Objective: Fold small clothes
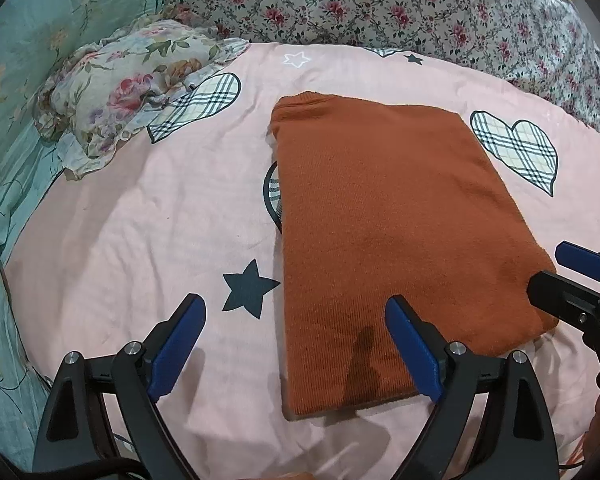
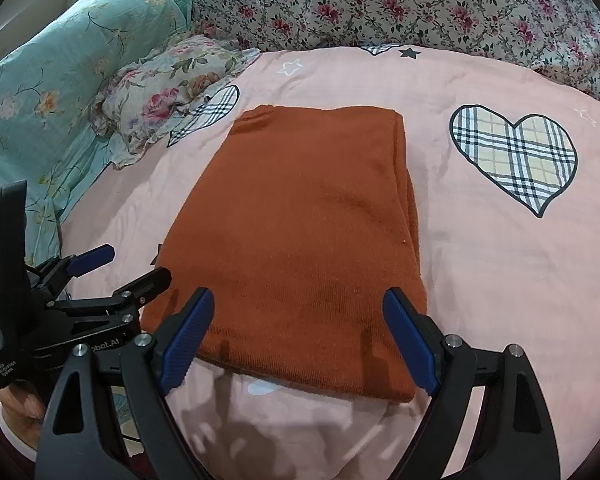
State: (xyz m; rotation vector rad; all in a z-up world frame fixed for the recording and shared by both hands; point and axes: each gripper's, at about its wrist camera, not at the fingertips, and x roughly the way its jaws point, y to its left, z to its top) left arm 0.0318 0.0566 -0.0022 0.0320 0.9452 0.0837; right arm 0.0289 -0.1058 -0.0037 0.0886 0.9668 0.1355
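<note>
Blue pads line both fingers of the left claw (image 1: 296, 344), which hangs spread wide with nothing between them, just above the near edge of the rust-orange sweater (image 1: 388, 232). Its right finger sits over the ribbed hem of the sweater, and its left finger is over the pink sheet (image 1: 140, 216) beside a dark printed star (image 1: 249, 287).

The right claw (image 2: 298, 338) is likewise spread wide and holds nothing; both of its fingers frame the sweater's near edge from just above. Whether either claw's tips brush the knit is hard to tell from these angles. Each claw shows in the other's view: the right one at the sweater's near right corner, the left one at its near left corner.

The sweater lies folded into a neat rectangle, flat on the bed, with its long side running away from the claws and layered edges showing along its right side. Around it the pink sheet carries plaid hearts (image 2: 514, 158) and small stars. Farther off to the left, a frilled floral pillow (image 1: 128, 88) rests at the sheet's edge against teal flowered bedding (image 1: 40, 40). Across the back lies a bunched quilt (image 1: 400, 4) with small red blossoms.
</note>
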